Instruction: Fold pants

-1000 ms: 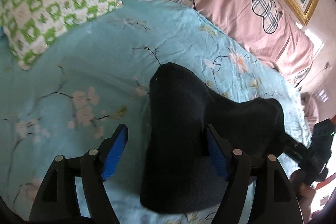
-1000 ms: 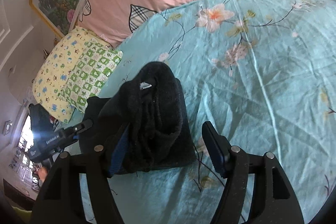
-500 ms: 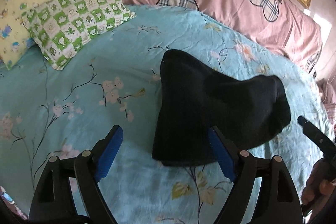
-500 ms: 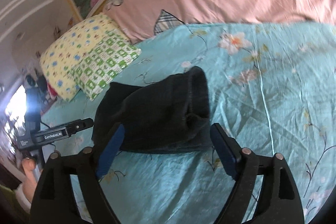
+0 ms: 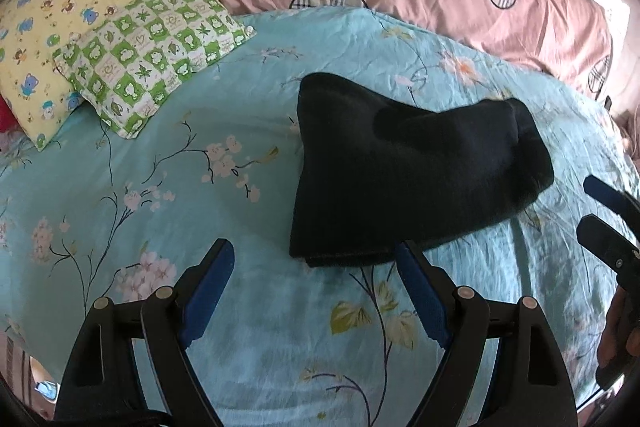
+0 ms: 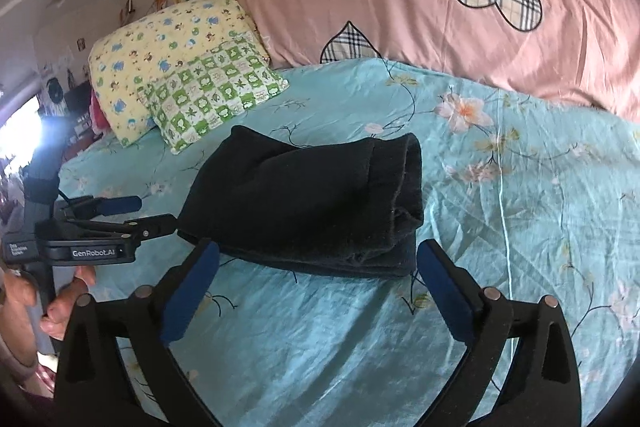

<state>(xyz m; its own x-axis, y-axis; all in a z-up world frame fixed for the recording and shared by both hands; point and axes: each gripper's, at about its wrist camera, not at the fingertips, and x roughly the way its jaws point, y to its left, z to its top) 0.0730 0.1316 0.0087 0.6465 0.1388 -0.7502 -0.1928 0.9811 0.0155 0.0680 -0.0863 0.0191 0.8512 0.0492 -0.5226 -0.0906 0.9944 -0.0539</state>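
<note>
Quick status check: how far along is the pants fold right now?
Looks essentially finished. The black pants lie as a compact, layered bundle on the floral bedsheet. Nothing is in hand: the left tongs and right tongs are both open and clear of the fabric. At most, squaring the uneven near edge remains.

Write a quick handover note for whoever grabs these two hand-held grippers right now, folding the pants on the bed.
Left hand-held gripper: open, empty, hovering just short of the pants' near edge.
Right hand-held gripper: open, empty, hovering at the near edge of the bundle, not touching it.
Black pants: lying on the floral bedsheet as a compact folded bundle, clear of the green checked pillow.
Done: the fold looks complete and both grippers have let go.
Left: probably only a check; the right end looks bulky, so flatten it if a tidier fold is wanted.
</note>
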